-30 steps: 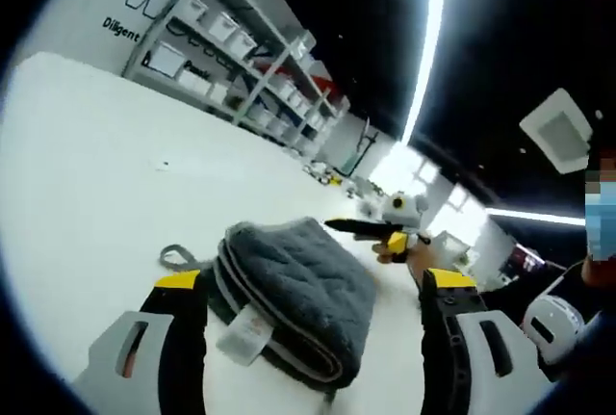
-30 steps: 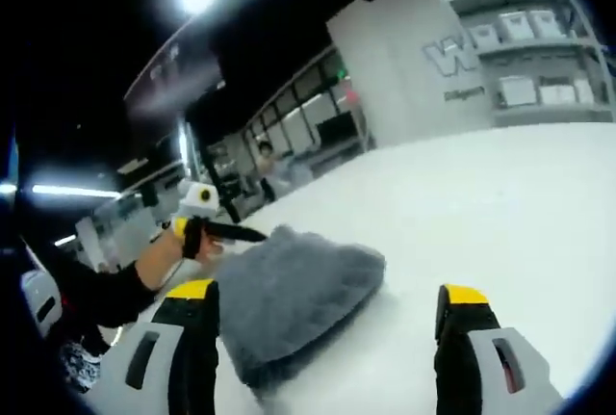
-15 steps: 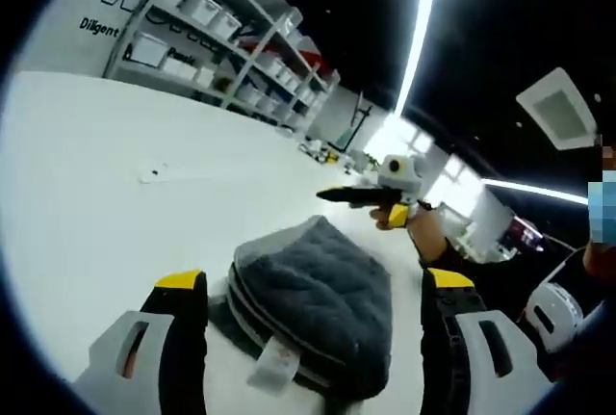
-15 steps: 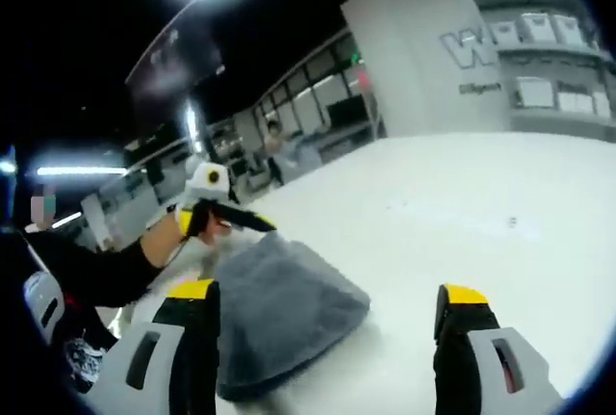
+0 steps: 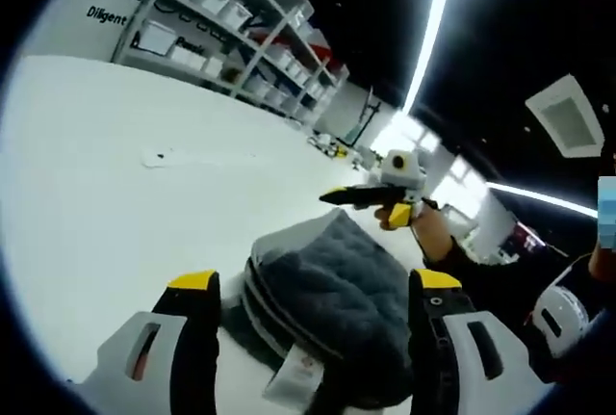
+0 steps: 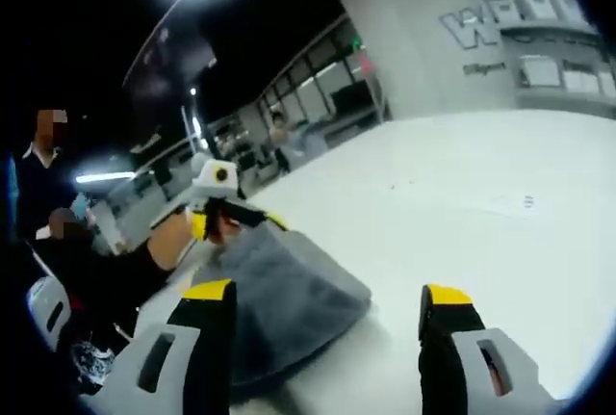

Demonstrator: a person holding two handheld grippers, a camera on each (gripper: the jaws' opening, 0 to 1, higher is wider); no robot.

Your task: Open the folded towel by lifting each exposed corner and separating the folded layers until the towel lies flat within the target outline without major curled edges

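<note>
**Folded towel on the white table, both grippers near it with jaws apart**

In the left gripper view, the white table (image 5: 87, 194) stretches away on the left toward a rack of shelves (image 5: 221, 30) stacked with white bins against the far wall. At the bottom, the left gripper (image 5: 313, 285) has its yellow-tipped jaws spread wide, with nothing between the tips. The grey towel (image 5: 337, 290) lies folded on the table between and just beyond the jaws, its stacked layers showing along the near edge and a white care label (image 5: 298, 376) hanging out at the bottom. To the right, beyond the towel, the right gripper (image 5: 339, 196) points leftward above the towel's far end, held in a hand (image 5: 423, 232).

In the right gripper view, the left gripper (image 6: 260, 215) comes in at the left, its tip at or just above the towel's (image 6: 289, 290) raised far corner; I cannot tell whether it touches. The towel sits as a grey mound by the left jaw. The right gripper (image 6: 327, 292) has its jaws wide open and empty, with bare table (image 6: 481, 222) to the right.
</note>
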